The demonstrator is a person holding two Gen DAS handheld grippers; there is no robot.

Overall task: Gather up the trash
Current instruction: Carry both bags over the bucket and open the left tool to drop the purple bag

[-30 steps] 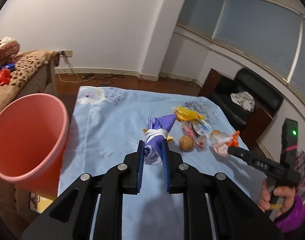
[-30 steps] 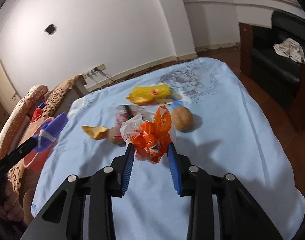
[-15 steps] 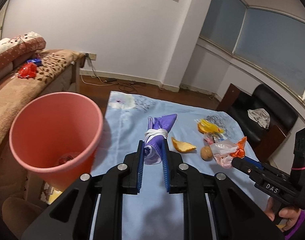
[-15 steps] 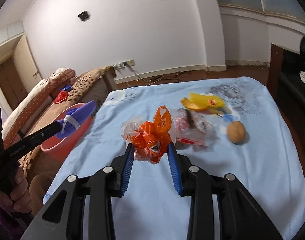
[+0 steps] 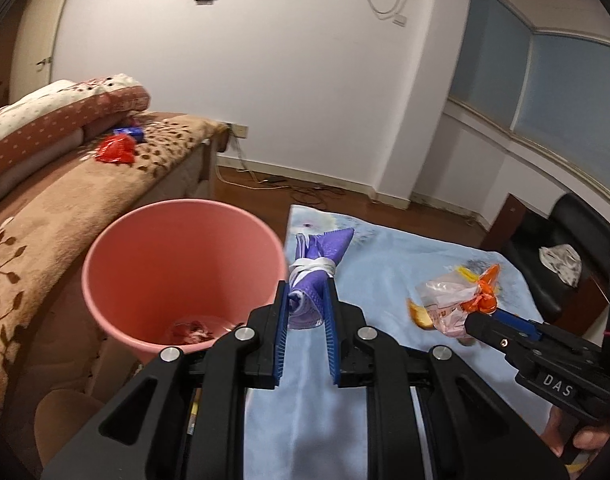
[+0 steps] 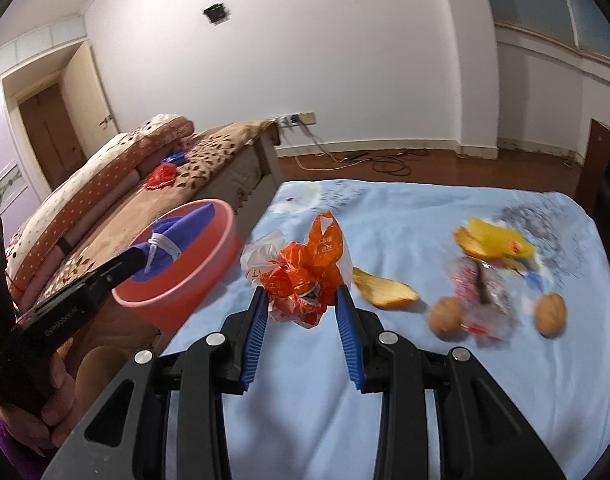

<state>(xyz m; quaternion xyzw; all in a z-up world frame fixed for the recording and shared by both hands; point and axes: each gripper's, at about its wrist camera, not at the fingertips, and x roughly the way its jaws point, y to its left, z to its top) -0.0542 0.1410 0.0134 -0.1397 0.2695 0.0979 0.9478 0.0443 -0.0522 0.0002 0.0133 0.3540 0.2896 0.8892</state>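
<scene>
- Left tool (image 5: 305, 300) clamped on purple wrapper (image 5: 319, 256), held beside pink bin (image 5: 177, 264) rim.
- Right tool (image 6: 303, 308) clamped on orange bag (image 6: 305, 272), held above table (image 6: 425, 380).

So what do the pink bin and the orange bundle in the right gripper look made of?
Pink bin: apparently moulded plastic, with smooth, matte, even-coloured walls and a rolled rim. Orange bundle: thin plastic film, probably a carrier bag, crinkled, glossy and partly translucent white, with printed lettering.
</scene>
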